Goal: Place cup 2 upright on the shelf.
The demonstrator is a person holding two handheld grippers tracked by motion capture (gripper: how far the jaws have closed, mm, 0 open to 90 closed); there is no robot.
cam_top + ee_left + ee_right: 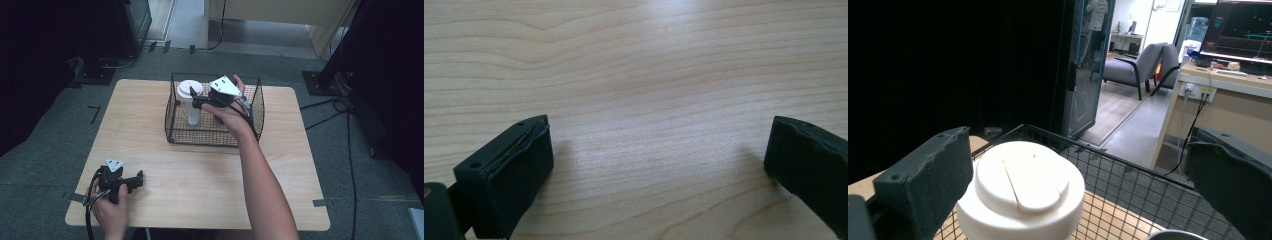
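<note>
A black wire basket stands at the back middle of the wooden table. Inside it, at the left, a clear cup with a white lid stands upright. My right gripper hovers over the basket beside the cup's top, open. In the right gripper view the lid sits between the wide-apart jaws of that gripper, closer to the left one, with the basket rim behind. My left gripper rests low at the table's front left, open over bare wood.
A small red thing lies in the basket under my right hand, mostly hidden. A grey rounded rim peeks in at the bottom of the right gripper view. Black stands and cables sit on the floor around the table.
</note>
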